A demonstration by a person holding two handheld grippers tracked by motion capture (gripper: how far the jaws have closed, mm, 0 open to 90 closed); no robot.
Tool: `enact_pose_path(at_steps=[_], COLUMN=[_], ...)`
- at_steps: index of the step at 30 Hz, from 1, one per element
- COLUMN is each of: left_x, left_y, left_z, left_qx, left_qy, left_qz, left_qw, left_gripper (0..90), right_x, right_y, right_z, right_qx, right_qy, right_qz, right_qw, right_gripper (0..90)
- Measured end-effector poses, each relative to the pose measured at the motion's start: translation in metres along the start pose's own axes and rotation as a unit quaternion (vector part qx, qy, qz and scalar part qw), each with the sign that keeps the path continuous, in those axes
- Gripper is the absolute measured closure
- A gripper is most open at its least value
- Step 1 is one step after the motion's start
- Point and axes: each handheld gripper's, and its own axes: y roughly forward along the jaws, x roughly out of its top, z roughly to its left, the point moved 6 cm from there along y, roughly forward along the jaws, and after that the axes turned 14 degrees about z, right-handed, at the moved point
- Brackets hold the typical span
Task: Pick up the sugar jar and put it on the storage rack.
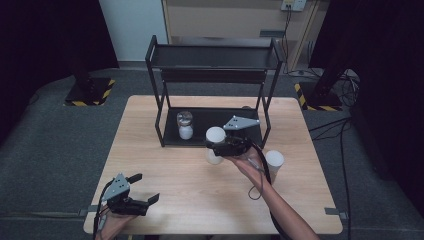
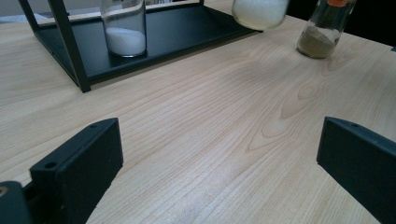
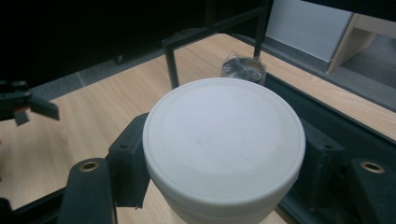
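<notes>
My right gripper (image 1: 216, 146) is shut on a jar with a wide white lid (image 1: 215, 135), gripping it below the lid and holding it clear of the table just in front of the black rack (image 1: 215, 56). The right gripper view looks down on that lid (image 3: 224, 140), with a black pad (image 3: 127, 161) pressed on each side. In the left gripper view the jar's base (image 2: 259, 11) hangs above the wood. My left gripper (image 1: 145, 187) rests at the table's near left corner, open (image 2: 219, 140) with nothing between its jaws.
A glass jar of white powder (image 1: 185, 125) (image 2: 123, 32) stands on the rack's lower shelf (image 1: 202, 116). A third jar, holding brownish powder (image 1: 274, 161) (image 2: 322, 32), stands on the table right of the held one. The wooden table (image 1: 200, 190) lies between both grippers.
</notes>
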Motion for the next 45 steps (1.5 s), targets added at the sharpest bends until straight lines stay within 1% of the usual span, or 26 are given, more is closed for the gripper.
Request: enact_pose_path(at_steps=[11,16,21,25,31,39,42,45], left_x=[0.0,0.0,0.0,0.0,-0.001,-0.001,-0.001,-0.001], left_y=[0.0,0.0,0.0,0.0,0.0,0.0,0.0,0.0], left_z=[0.0,0.0,0.001,0.001,0.001,0.001,0.002,0.002], left_qx=[0.0,0.0,-0.001,-0.002,-0.002,-0.003,-0.003,-0.003], left_qy=[0.001,0.0,0.0,0.0,-0.001,-0.003,-0.003,-0.002], left_qz=[0.0,0.0,-0.002,-0.001,-0.002,-0.003,-0.003,-0.003], left_qw=[1.0,1.0,1.0,1.0,1.0,1.0,1.0,1.0], left_gripper=[0.0,0.0,0.0,0.0,0.0,0.0,0.0,0.0], right_x=[0.023,0.033,0.04,0.044,0.048,0.043,0.041,0.038], right_y=[0.015,0.024,0.035,0.043,0.056,0.072,0.078,0.083], right_z=[-0.018,-0.026,-0.037,-0.041,-0.047,-0.054,-0.054,-0.055], right_qx=[-0.035,-0.056,-0.069,-0.082,-0.094,-0.103,-0.112,-0.113], right_qy=[0.029,0.04,0.059,0.062,0.074,0.09,0.088,0.09], right_qz=[0.003,0.006,0.007,0.006,0.013,0.015,0.018,0.02], right_qw=[0.999,0.9976,0.9958,0.9947,0.9927,0.9904,0.9896,0.9893], right_gripper=[32.8,32.8,32.8,32.9,32.9,32.9,32.9,32.9])
